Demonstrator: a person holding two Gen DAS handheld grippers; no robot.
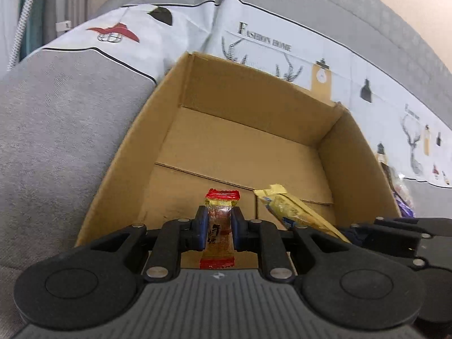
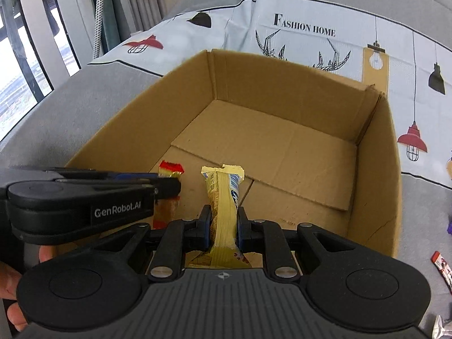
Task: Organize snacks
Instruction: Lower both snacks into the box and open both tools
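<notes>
An open cardboard box (image 1: pixel 132 130) (image 2: pixel 392 152) stands on a grey sofa, its floor bare. My left gripper (image 1: pixel 219 217) is shut on a small clear snack packet with red ends (image 1: pixel 221 223), held just inside the box's near wall. That packet's red tip (image 2: pixel 171 168) also shows in the right wrist view, behind the left gripper's body (image 2: pixel 84 197). My right gripper (image 2: pixel 224 221) is shut on a yellow snack bar (image 2: pixel 223 200), also over the box's near part. The same yellow bar (image 1: pixel 293 212) shows at the right in the left wrist view.
The box leans against a printed white cushion (image 2: pixel 305 28) on the sofa back. Loose snack wrappers (image 2: pixel 442 268) lie on the seat to the right of the box. A window and curtains (image 2: pixel 34 42) are at the far left. A person's hand (image 2: pixel 11 296) holds the left gripper.
</notes>
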